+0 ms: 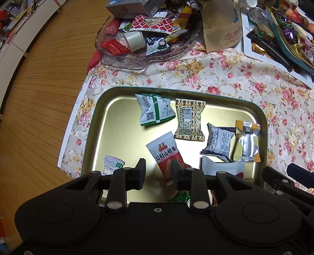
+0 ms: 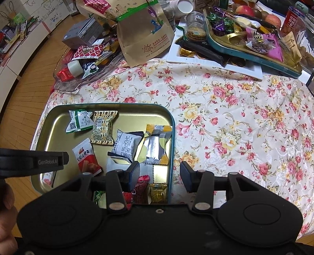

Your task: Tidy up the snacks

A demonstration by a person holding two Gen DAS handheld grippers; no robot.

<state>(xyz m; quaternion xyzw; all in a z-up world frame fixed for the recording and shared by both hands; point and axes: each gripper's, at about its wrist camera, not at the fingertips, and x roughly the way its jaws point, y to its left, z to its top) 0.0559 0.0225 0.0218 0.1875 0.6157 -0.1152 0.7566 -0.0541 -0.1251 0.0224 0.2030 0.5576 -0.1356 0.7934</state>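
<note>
Snacks in wrappers scattered across gold tin tray on floral tablecloth: red hawthorn strip pack, green-striped white packet, brown patterned packet, silver-and-yellow packet. Left gripper above tray's near part, jaws apart, holding nothing, right fingertip over red pack; right gripper parted and empty, straddling tray's right rim. Beyond: glass dish heaped with more snacks, brown paper bag

A floral tablecloth covers the table above a wooden floor; 2 apples sit far back.
</note>
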